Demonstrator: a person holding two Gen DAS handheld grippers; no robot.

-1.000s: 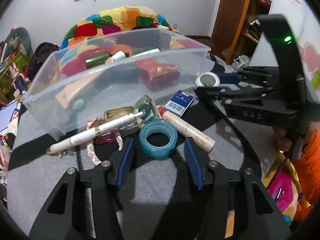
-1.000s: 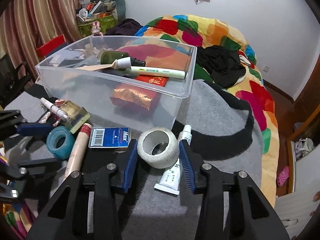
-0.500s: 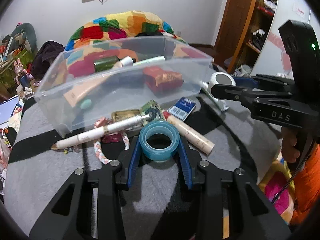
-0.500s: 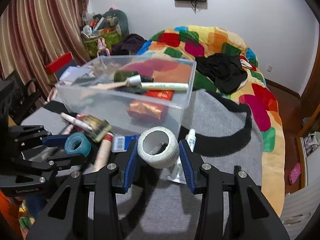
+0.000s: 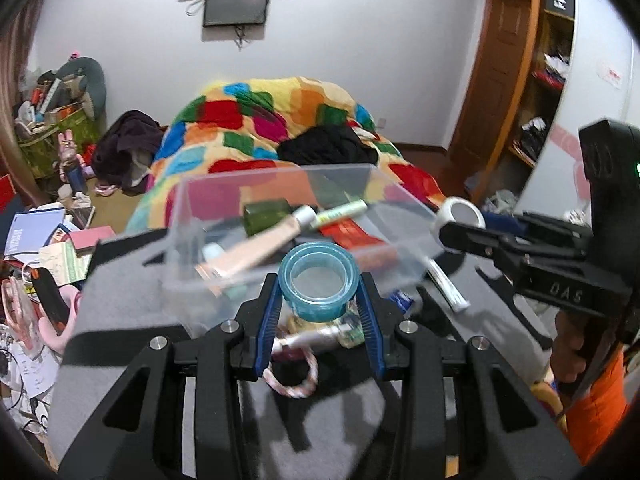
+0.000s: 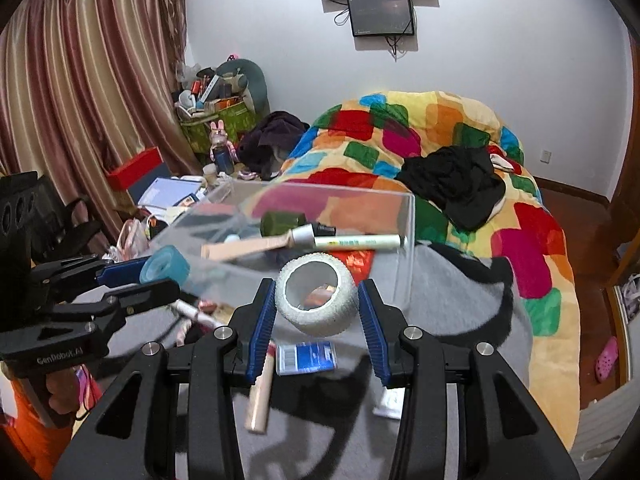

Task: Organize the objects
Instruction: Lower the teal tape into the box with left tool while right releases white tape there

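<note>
My left gripper (image 5: 318,300) is shut on a teal tape roll (image 5: 318,280) and holds it lifted in front of the clear plastic bin (image 5: 404,196). My right gripper (image 6: 317,300) is shut on a white bandage roll (image 6: 320,320), also raised near the bin's (image 6: 404,216) front wall. Each gripper shows in the other's view: the right one (image 5: 460,220) at the right with its white roll (image 5: 446,210), the left one (image 6: 160,276) at the left with the teal roll (image 6: 164,268). The bin holds a green bottle (image 6: 282,222), tubes and a red packet.
On the grey and black cloth (image 6: 460,304) below lie a blue card box (image 6: 306,358), a beige tube (image 6: 260,396), a pink-white rope ring (image 5: 292,384) and a white tube (image 5: 446,288). A colourful quilted bed (image 6: 440,128) stands behind; clutter fills the left floor.
The left gripper closed on the teal roll and lifted it off the cloth. The right gripper rose with the white roll. Both now sit higher against the bin.
</note>
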